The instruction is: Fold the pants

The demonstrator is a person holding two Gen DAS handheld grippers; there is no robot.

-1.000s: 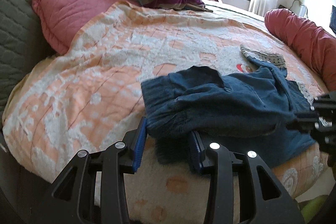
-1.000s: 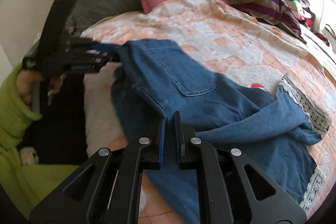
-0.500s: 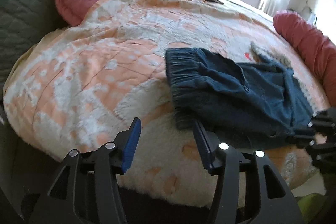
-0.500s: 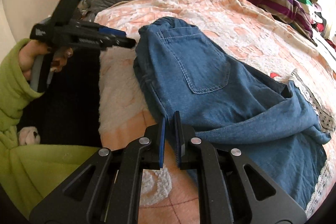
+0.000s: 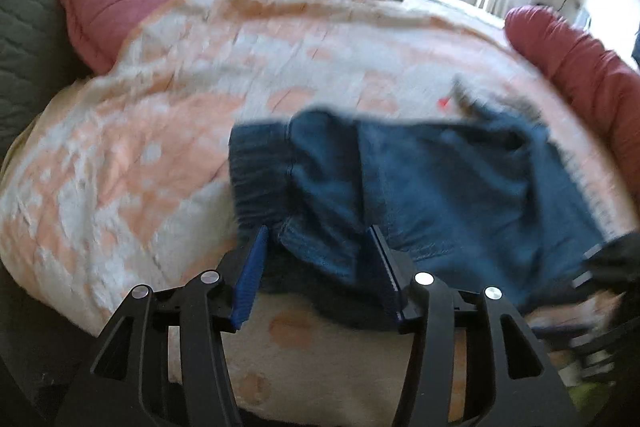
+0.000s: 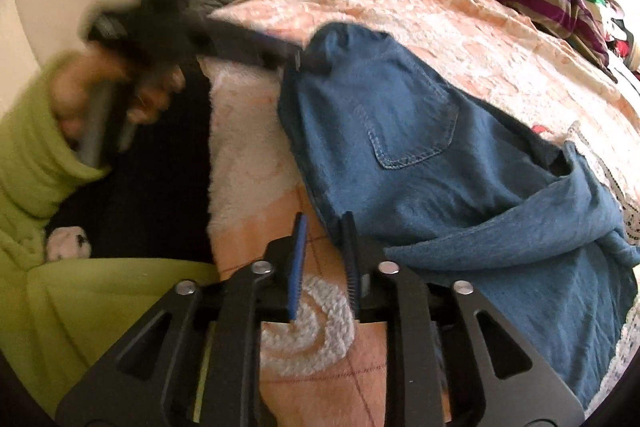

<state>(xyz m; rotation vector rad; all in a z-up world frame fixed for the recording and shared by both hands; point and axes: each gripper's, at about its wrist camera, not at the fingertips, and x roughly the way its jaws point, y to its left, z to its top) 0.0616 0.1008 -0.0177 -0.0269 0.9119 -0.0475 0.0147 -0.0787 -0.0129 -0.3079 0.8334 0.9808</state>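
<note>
On the bed (image 5: 168,131), crumpled pants (image 6: 420,155) remain unfolded; left hand-held gripper (image 5: 316,267) spread wide around the waistband, right hand-held gripper (image 6: 324,259) released.

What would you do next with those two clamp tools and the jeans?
Probably close the left gripper: its open jaws already straddle the waistband edge of the jeans. The right gripper is open too, beside the near hem, so nothing is gripped yet.
</note>
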